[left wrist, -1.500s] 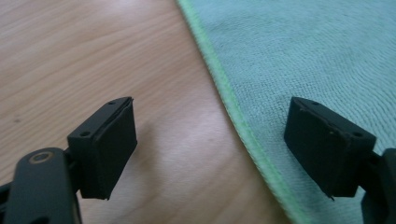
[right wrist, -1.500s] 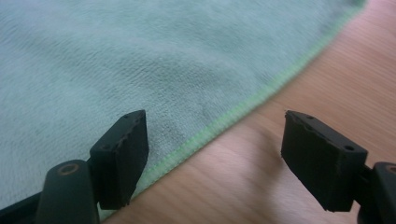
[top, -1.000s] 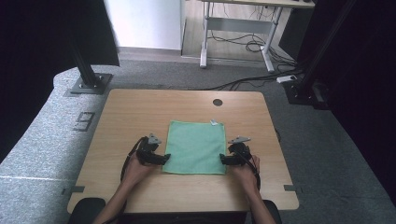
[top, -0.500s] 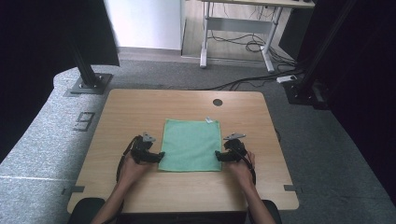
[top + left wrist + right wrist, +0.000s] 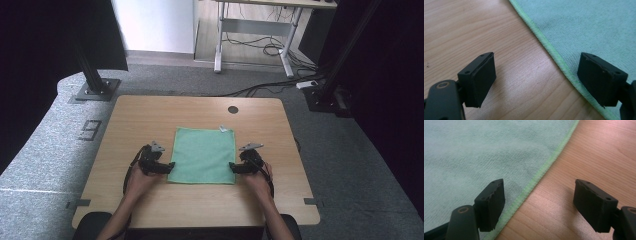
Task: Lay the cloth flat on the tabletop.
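Two open grippers, L (image 5: 170,166) & R (image 5: 232,167), straddle green cloth (image 5: 204,155) edges.

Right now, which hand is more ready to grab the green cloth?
Probably both alike. The left gripper and right gripper each hang open, straddling a side edge of the green cloth near its front corners. Neither pinches it yet, so no side looks better placed.

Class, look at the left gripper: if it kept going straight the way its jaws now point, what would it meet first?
Most likely the green cloth: the left gripper has open jaws that straddle its stitched hem, low over the table. Depth is unclear; a downward tilt could make it touch wood first.
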Action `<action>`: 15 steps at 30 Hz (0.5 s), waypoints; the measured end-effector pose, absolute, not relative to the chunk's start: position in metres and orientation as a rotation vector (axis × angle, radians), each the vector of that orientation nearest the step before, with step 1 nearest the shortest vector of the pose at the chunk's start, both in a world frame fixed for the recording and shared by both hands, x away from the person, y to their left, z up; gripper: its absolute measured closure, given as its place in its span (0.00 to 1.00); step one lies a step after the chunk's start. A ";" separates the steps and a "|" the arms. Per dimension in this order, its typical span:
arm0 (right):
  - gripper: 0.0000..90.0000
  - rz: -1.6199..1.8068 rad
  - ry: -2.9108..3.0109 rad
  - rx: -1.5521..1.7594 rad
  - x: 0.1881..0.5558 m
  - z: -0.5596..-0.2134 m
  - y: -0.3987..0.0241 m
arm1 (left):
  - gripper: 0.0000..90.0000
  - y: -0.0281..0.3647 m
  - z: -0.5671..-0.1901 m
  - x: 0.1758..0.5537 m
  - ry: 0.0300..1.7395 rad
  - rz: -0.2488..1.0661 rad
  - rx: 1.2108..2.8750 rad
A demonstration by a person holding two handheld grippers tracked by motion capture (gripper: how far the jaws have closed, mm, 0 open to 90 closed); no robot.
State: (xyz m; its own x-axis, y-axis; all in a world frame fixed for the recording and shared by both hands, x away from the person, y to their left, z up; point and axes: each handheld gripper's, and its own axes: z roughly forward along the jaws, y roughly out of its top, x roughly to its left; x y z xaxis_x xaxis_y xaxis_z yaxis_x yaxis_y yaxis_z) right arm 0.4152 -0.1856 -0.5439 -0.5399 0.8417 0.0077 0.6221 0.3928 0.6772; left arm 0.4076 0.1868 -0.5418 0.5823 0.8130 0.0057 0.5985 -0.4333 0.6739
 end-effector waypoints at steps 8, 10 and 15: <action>0.23 0.946 2.339 1.230 0.408 -0.536 -0.187 | 0.16 0.193 -0.531 0.402 1.070 0.390 2.158; 0.21 0.952 2.336 1.234 0.405 -0.534 -0.190 | 0.16 0.196 -0.528 0.399 1.059 0.377 2.147; 0.15 0.963 2.334 1.244 0.400 -0.529 -0.200 | 0.16 0.204 -0.526 0.394 1.047 0.353 2.154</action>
State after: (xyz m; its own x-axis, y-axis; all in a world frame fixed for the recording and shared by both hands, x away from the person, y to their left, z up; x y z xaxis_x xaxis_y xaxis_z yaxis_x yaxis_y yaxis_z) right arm 0.4000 -0.1997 -0.5291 -0.5665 0.8236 0.0279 0.6036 0.3917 0.6945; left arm 0.3936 0.2040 -0.5256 0.6350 0.7703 -0.0584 0.5778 -0.4233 0.6978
